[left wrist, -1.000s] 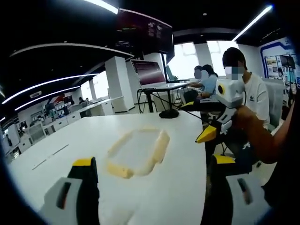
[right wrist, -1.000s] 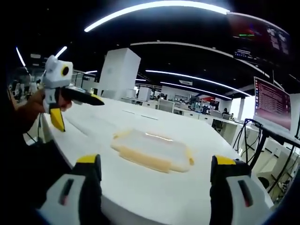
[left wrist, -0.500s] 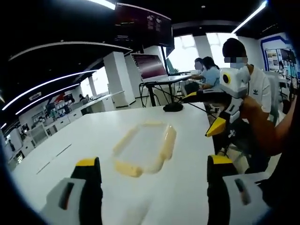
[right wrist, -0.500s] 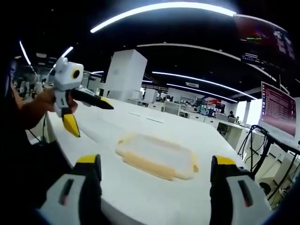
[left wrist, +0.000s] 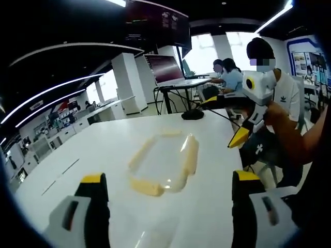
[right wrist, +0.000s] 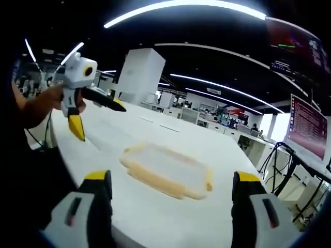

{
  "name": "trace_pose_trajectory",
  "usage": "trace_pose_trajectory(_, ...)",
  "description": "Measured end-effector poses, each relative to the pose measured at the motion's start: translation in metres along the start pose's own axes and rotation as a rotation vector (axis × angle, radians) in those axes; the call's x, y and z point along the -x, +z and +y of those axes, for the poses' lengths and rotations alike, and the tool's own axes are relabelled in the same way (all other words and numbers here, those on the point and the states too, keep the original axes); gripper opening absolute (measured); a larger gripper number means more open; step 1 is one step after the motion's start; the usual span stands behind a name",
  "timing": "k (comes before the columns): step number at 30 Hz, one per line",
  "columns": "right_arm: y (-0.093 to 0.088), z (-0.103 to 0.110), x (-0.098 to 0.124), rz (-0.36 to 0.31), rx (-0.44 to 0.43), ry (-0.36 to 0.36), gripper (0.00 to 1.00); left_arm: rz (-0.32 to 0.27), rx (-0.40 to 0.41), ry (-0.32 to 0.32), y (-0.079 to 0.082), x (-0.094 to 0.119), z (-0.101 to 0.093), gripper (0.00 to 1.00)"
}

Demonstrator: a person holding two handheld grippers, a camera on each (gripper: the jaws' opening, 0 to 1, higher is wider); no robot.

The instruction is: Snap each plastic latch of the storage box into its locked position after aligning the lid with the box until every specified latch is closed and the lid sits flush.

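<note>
Box w/ clear lid sits mid-frame on white counter, yellow latches too blurry to judge, prob. none snapped yet; left tongs & right tongs both wide, empty, well short of it.

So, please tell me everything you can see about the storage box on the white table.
The storage box is low, flat and rectangular with rounded corners. Its lid looks like clear plastic, and pale yellow latches run along its sides. It lies flat on the white table, near the edge closest to the grippers. Nothing but the table touches it; both grippers are held apart from it. Blur hides whether the latches are closed.
</note>
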State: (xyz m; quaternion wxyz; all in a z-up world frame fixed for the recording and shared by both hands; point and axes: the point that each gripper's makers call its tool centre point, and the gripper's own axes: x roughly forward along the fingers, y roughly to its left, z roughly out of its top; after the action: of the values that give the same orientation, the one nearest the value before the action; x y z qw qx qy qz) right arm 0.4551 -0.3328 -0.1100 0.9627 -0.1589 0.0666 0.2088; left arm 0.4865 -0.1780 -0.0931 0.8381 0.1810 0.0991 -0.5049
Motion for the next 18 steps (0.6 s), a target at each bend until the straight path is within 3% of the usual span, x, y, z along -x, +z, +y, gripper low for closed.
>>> trace_pose_trajectory(11,-0.004,-0.007,-0.004,0.026,0.032,-0.009,0.97,0.016,-0.025,0.005,0.005,-0.001,0.005,1.0)
trace_pose_trajectory(18,0.007,-0.016,-0.002,0.017,0.047,-0.008,0.97,0.049,-0.07,0.031,0.006,-0.007,0.012,1.0)
